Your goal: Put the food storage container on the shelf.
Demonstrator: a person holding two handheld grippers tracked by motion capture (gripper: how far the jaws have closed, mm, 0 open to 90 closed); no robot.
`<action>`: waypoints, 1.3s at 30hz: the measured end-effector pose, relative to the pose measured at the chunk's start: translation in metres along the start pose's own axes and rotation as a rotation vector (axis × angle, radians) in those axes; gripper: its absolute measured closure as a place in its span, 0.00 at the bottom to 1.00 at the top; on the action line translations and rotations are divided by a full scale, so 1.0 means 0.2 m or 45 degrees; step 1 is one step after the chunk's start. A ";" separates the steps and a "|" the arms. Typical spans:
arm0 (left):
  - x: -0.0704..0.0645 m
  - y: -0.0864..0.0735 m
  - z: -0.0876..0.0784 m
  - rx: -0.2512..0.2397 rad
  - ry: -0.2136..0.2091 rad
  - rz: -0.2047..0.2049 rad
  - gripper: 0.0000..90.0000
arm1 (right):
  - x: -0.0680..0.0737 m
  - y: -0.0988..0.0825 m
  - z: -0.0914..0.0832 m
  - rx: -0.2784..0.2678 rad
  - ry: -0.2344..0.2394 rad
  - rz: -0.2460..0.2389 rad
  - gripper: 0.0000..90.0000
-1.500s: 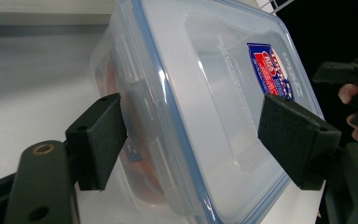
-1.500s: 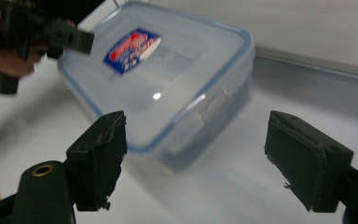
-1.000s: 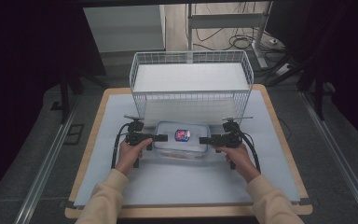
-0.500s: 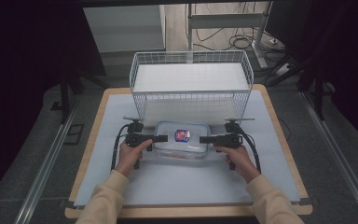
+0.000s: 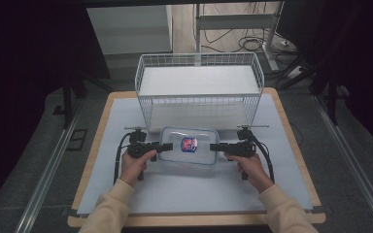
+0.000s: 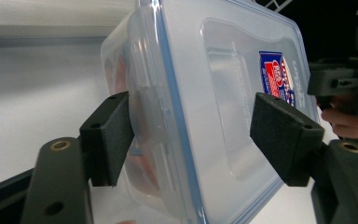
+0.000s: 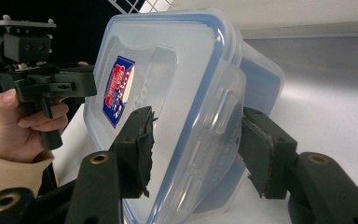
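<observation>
I've got the clear lidded food container (image 5: 189, 145) straddled by both the left gripper (image 5: 166, 146) and right gripper (image 5: 215, 146), jaws wide with visible gaps, so lifting now would probably just drop it.

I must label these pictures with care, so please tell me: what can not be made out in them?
- Contents of the clear container: left gripper view, reddish shapes blurred behind the cloudy wall.
- Words on the sticker: high view, too small; right gripper view, too blurred.
- Whether the left gripper or right gripper presses the container: the jaws stand at its two sides, contact unclear.
- Floor of the wire basket: its front mesh blocks it in the high view.
</observation>
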State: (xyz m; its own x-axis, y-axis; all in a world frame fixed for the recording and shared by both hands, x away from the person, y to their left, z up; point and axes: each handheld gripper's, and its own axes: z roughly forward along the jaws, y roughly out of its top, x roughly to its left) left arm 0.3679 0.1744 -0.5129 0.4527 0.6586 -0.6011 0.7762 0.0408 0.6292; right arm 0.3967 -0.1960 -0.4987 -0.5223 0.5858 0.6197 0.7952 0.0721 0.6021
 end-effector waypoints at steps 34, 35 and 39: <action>-0.05 -0.07 -0.07 -0.070 -0.002 0.041 0.46 | 0.06 -0.04 -0.05 -0.024 -0.001 -0.024 0.57; -0.06 -0.07 -0.07 -0.073 0.002 0.046 0.46 | 0.06 -0.04 -0.05 -0.030 -0.004 -0.022 0.57; -0.09 -0.07 -0.07 -0.091 0.026 0.074 0.46 | 0.06 -0.04 -0.07 -0.041 -0.009 -0.025 0.57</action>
State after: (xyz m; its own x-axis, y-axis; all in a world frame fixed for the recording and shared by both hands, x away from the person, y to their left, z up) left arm 0.3422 0.1717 -0.5041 0.4861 0.6768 -0.5529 0.7155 0.0551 0.6965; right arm 0.3791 -0.2005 -0.4897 -0.5353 0.5903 0.6041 0.7746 0.0579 0.6298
